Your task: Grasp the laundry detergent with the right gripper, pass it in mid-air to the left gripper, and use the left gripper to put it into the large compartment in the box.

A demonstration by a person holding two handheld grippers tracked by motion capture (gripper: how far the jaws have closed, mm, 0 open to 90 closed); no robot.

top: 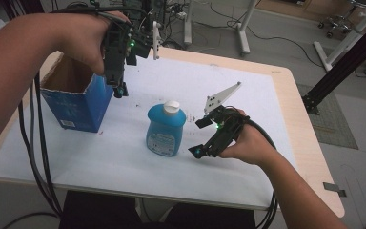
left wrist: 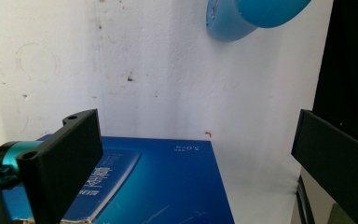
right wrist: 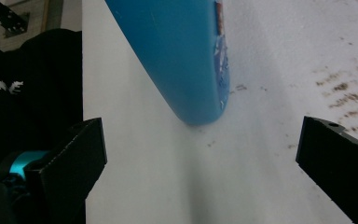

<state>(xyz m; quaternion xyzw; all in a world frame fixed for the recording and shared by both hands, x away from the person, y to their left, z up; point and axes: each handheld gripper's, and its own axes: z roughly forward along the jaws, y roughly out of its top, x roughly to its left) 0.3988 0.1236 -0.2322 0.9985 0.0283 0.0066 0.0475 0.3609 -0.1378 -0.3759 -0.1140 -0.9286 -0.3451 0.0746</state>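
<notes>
a blue bottle [top: 166, 130] with a white cap [top: 172, 107] stands upright near the middle of a white sheet [top: 124, 162] that covers most of a light wooden table [top: 310, 157]. to its left, near the far left corner of the sheet, stands an open blue cardboard box [top: 78, 102], its top flaps up and its brown inside showing. the left gripper [top: 120, 89] is held high in the person's left hand [top: 83, 40], pointing down just beside the right edge of the box; in the left gripper view [left wrist: 193, 144] its two black jaws stand wide apart with nothing between them, the box's blue side [left wrist: 154, 186] lies below and the rounded base of the bottle [left wrist: 233, 23] shows at the top. the right gripper [top: 200, 138] sits low near the sheet on the bottle's right, in the person's right hand [top: 248, 143], with its jaws pointing left toward the bottle, close to it but apart from it. in the right gripper view [right wrist: 200, 154] its jaws are also spread wide and hold nothing, and the bottle's blue body [right wrist: 177, 56] stands ahead of them on the sheet, with the edge of its label just visible. black cables [top: 40, 157] trail from the left gripper down past the table's near left edge.
</notes>
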